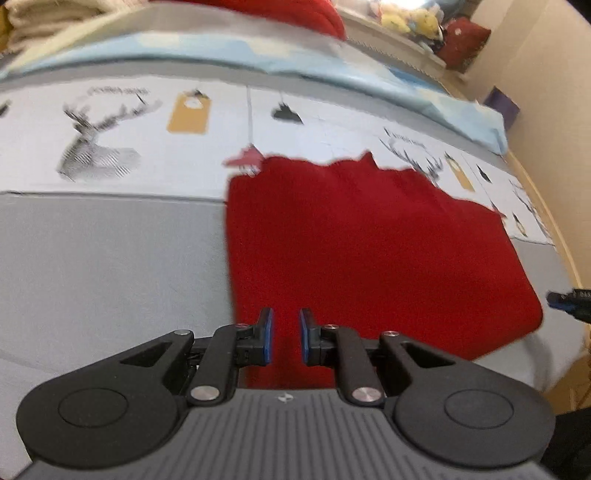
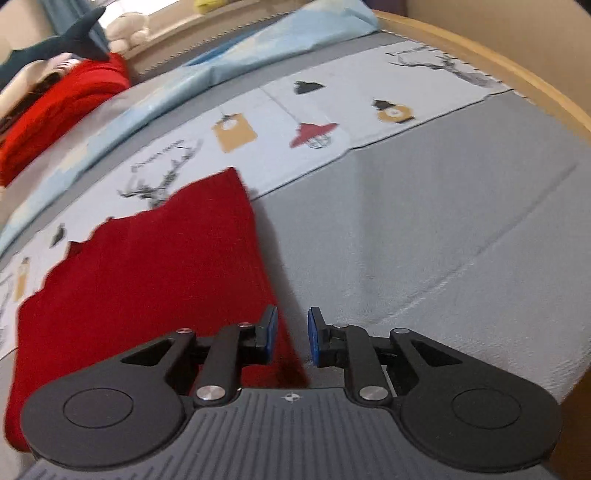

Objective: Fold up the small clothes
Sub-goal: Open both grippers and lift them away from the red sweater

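Note:
A red garment (image 1: 369,251) lies flat on the grey bed cover (image 1: 110,266), its far edge over a printed white strip. My left gripper (image 1: 286,334) is open and empty, hovering above the garment's near left part. In the right wrist view the same red garment (image 2: 155,280) lies to the left. My right gripper (image 2: 292,334) is open and empty over the garment's near right edge, with grey cover (image 2: 424,240) beyond it. The tip of the right gripper (image 1: 570,301) shows at the right edge of the left wrist view.
A printed strip with deer and lamps (image 2: 314,110) crosses the bed. A light blue sheet (image 1: 258,48) lies behind it. A pile of red clothes (image 2: 55,107) and plush toys (image 2: 125,29) sit at the back. A wooden bed rim (image 2: 498,66) runs on the right.

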`<state>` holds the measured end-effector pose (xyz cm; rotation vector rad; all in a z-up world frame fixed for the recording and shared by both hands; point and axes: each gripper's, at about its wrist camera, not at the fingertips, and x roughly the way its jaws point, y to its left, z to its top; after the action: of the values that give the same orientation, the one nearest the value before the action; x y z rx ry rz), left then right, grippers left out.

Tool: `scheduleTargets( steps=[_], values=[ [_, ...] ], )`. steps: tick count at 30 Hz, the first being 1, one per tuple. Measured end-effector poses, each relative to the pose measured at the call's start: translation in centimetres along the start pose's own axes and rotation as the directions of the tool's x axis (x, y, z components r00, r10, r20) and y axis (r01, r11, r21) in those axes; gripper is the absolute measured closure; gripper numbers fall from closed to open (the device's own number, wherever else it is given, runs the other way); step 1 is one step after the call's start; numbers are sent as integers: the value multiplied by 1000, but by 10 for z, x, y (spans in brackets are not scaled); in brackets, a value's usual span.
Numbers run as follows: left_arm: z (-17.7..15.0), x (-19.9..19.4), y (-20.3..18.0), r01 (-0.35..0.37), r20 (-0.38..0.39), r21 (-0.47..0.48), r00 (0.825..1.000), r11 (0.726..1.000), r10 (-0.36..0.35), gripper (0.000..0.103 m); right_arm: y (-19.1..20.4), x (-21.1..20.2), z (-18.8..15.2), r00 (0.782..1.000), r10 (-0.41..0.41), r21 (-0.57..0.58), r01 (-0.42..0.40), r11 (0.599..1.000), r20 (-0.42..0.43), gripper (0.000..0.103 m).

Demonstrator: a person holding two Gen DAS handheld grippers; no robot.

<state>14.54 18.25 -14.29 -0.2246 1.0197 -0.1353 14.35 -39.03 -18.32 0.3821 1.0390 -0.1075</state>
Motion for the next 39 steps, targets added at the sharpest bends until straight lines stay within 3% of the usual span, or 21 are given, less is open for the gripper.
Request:
scheduleTargets(
  steps=[3,5,6,8,12,14,18,22,28,39],
  values=[
    [-12,28,-12,-69,-133,90,988,994,80,77,5,9,-5,997,55,-30,-56,998,-53,84],
    [-18,44,-18,-130,-198,163,967,978,161,77,9,23,-10,993,-7,-71,-2,998,-116,84],
    [-19,42,-19,-134,-188,161,968,978,164,77,9,28,-12,989,-47,-85,35,996,-140,84],
    [-14,32,-18,-122,-153,120,978,985,140,75,6,29,-13,988,-54,-64,44,997,-147,82],
    [-4,5,-15,-154,-58,61,986,986,158,62,11,7,-8,996,-55,-65,50,997,-72,82],
    [1,-7,-14,-175,-14,34,984,984,176,59,23,-11,-7,999,-39,-108,38,993,-4,82],
    [19,-37,-13,-171,90,-19,981,985,172,50,53,-40,-9,992,-14,-209,40,977,122,64],
    [26,-67,-8,-175,182,-75,966,982,186,36,75,-46,-10,987,9,-241,31,970,161,63],
    [34,-92,8,-176,225,-128,953,976,202,36,122,-31,-20,988,25,-298,23,954,155,63],
    [33,-130,42,-193,256,-159,939,968,229,35,228,-2,-74,985,166,-430,-135,893,37,63]
  ],
)
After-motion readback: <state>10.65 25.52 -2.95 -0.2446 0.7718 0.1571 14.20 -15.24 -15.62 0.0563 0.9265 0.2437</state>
